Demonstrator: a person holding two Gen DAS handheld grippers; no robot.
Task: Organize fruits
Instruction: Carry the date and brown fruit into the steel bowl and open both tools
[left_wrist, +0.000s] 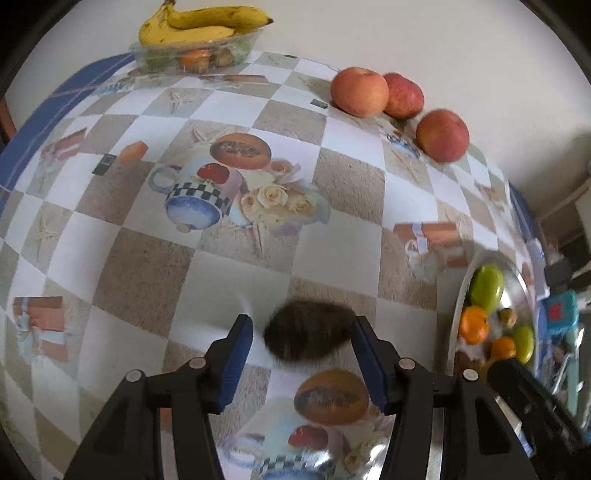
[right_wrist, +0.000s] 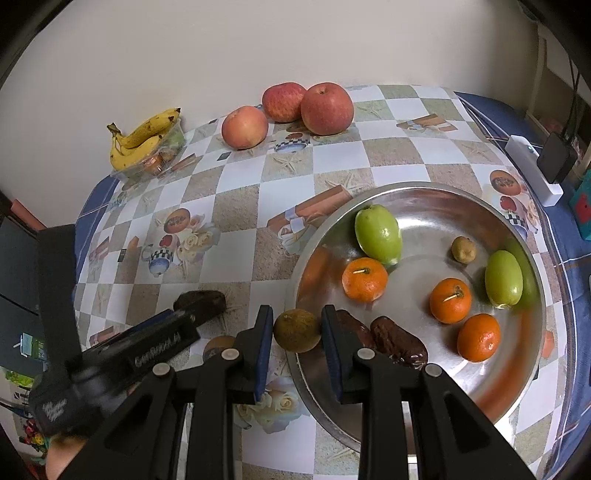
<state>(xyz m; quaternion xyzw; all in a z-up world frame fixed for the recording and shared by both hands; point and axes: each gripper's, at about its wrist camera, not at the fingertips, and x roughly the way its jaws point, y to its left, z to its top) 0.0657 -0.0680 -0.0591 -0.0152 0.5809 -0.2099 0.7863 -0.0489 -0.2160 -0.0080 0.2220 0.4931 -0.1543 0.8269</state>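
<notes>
My left gripper (left_wrist: 303, 332) is open, pointing down at the tablecloth. A dark brown, blurred fruit (left_wrist: 308, 334) sits between its blue pads, with a gap on the left side. In the right wrist view that fruit (right_wrist: 201, 300) shows just past the left gripper (right_wrist: 184, 314). My right gripper (right_wrist: 297, 332) is shut on a round greenish-brown fruit (right_wrist: 296, 329), at the near-left rim of a steel bowl (right_wrist: 436, 192). In the bowl lie two green fruits (right_wrist: 377, 234), three tangerines (right_wrist: 365, 283), a small brownish fruit (right_wrist: 463, 250) and two dark brown fruits (right_wrist: 399, 341).
Three apples (right_wrist: 327, 108) stand by the far wall. Bananas (right_wrist: 142, 138) rest on a clear tub of fruit at the far left corner. Another small brown fruit (right_wrist: 216, 344) lies on the cloth beside my right gripper. A white box (right_wrist: 532, 168) and dark device sit at the right edge.
</notes>
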